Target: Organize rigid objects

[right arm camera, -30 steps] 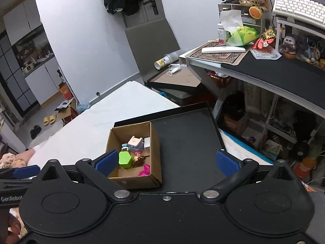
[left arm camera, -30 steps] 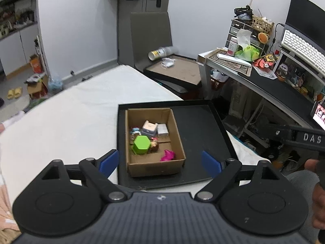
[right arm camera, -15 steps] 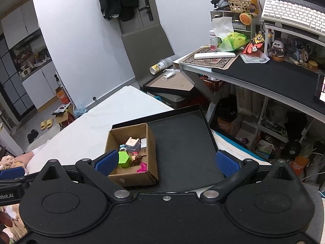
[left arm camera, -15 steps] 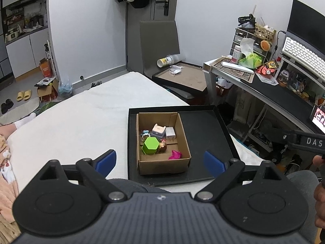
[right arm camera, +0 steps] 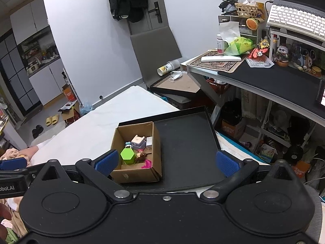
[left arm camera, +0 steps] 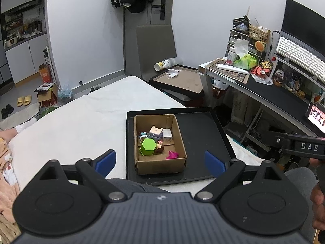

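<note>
An open cardboard box [left arm camera: 160, 163] stands in the left part of a black tray [left arm camera: 201, 138] on a white bed. In the box lie a green hexagonal block [left arm camera: 148, 146], a pale lilac toy [left arm camera: 156, 132], a white cube [left arm camera: 167, 134], a pink piece [left arm camera: 172, 155] and small figures. The box [right arm camera: 138, 172] and green block [right arm camera: 127, 155] also show in the right wrist view. My left gripper [left arm camera: 160, 161] is open and empty, held high in front of the box. My right gripper [right arm camera: 166, 162] is open and empty, above the tray's [right arm camera: 186, 142] near edge.
The white bed [left arm camera: 81, 122] stretches left of the tray. A grey chair [left arm camera: 156, 48] and a second tray with a mask [left arm camera: 178, 79] stand behind. A cluttered desk [left arm camera: 264, 85] with keyboard and shelves lines the right. Shoes and a small carton lie on the floor at left.
Both grippers have drawn back and up from the box, so it looks smaller and more of the room shows. Both stay open. The box contents have not moved.
</note>
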Demonstrator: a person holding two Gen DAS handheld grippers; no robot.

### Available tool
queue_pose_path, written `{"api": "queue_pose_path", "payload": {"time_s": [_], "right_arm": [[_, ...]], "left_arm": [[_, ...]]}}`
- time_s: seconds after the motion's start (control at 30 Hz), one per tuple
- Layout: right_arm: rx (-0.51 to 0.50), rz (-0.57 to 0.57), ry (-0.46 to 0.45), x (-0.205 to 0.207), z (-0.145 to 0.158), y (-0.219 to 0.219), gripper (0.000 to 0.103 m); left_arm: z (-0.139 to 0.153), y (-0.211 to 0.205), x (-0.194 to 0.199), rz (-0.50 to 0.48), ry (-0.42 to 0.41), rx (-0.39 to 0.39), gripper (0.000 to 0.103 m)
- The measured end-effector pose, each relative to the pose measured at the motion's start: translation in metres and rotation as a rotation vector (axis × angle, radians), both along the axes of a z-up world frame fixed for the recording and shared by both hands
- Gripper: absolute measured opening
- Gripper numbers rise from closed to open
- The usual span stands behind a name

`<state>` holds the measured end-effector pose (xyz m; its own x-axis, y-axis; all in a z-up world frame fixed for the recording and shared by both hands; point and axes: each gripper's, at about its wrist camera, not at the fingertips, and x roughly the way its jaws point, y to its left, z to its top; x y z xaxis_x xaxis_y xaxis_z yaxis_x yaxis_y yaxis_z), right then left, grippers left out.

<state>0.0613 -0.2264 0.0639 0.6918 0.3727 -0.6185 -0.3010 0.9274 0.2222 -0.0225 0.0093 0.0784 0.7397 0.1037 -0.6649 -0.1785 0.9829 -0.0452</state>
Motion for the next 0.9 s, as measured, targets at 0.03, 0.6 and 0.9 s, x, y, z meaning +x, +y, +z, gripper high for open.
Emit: {"api": "queue_pose_path", "payload": {"time_s": [0.03, 0.6, 0.9], "right_arm": [[0.001, -0.001, -0.003, -0.002, 0.000, -0.001, 0.103], [0.007, -0.006, -0.016, -0.009, 0.003, -0.009, 0.103], [0.003, -0.003, -0.028, -0.013, 0.006, -0.007, 0.103]], "left_arm": [[0.000, -0.002, 0.000, -0.002, 0.000, 0.002, 0.093], [0.001, -0.002, -0.009, 0.008, -0.019, -0.023, 0.093], [-0.003, 0.002, -0.012, 0.010, -0.002, -0.020, 0.093]]}}
